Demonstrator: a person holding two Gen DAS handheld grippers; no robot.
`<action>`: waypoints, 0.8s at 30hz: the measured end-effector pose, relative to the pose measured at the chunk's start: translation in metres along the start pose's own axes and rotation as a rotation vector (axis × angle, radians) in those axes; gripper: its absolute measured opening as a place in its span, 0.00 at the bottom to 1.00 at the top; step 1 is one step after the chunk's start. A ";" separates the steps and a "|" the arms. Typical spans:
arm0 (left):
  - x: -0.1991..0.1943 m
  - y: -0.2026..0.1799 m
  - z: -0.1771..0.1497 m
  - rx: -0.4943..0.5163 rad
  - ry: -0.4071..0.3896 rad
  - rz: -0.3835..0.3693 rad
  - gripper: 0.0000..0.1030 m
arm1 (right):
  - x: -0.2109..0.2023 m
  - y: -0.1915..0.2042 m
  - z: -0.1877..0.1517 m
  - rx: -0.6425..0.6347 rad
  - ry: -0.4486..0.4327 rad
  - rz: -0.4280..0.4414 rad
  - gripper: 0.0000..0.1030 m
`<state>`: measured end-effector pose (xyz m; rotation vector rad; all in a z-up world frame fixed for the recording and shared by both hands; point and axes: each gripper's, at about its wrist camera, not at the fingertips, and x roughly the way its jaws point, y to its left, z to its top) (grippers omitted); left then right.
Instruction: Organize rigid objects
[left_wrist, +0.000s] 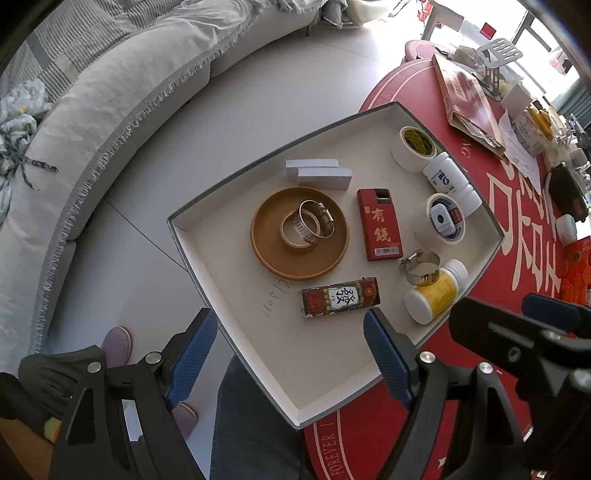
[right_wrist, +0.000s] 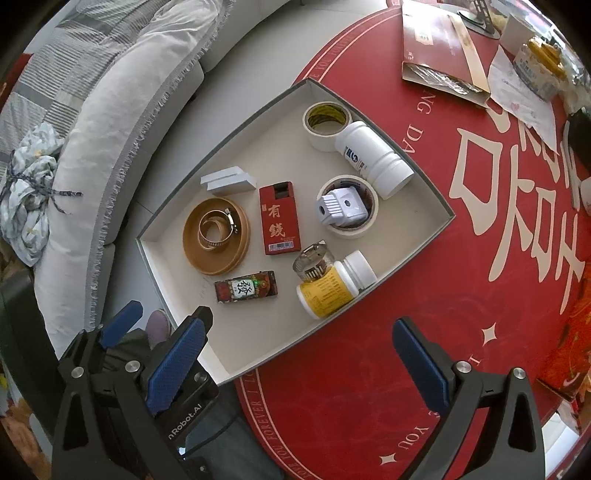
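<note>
Red table, tray, dark lighter lying crosswise

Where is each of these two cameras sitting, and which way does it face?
Left wrist view: sits on the left gripper, looking down its open jaws at the tray; the right gripper and the person's knee show.
Right wrist view: sits on the right gripper, jaws open, looking down at the tray and red table mat; the left gripper shows.
Shared: the tray, the brown dish and the sofa.
</note>
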<state>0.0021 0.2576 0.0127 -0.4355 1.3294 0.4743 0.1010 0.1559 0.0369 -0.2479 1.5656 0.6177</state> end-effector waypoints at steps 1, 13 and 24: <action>0.000 0.000 0.000 0.001 0.000 0.000 0.82 | 0.000 0.001 0.000 -0.003 -0.001 -0.003 0.99; -0.002 -0.003 -0.002 0.003 0.006 -0.008 0.82 | -0.002 0.005 -0.003 -0.015 -0.003 -0.012 0.99; -0.008 0.003 -0.002 -0.011 -0.020 0.001 0.81 | -0.009 0.011 -0.009 -0.028 -0.019 -0.023 0.99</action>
